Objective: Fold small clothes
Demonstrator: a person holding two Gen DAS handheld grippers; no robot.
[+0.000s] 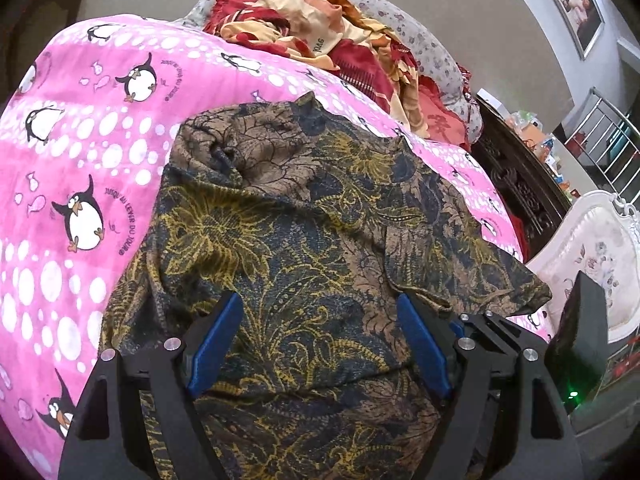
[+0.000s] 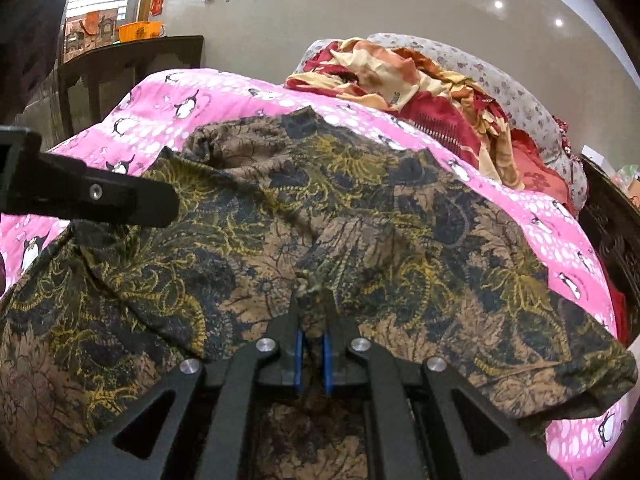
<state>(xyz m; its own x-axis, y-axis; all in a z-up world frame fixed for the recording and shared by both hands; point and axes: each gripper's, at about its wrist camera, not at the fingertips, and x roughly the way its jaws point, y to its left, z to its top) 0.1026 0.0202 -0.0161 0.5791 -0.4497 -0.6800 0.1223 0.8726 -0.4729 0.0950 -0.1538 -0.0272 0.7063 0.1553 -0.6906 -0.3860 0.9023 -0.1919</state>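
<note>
Garment (image 2: 360, 216) edges inside pink blanket (image 2: 224, 96) margins

Only readable stuff I'm spotting: the pink penguin blanket (image 1: 120, 128) is showing French lettering curving round the penguins, "JUSQU'AU LEVER DU JOUR" as best I'm reading it. A cream bit of cloth in the red and cream pile (image 1: 320, 46) is carrying small dark print, looks like "JOAG" but it's sitting upside down, so I'm not swearing by it.
</note>
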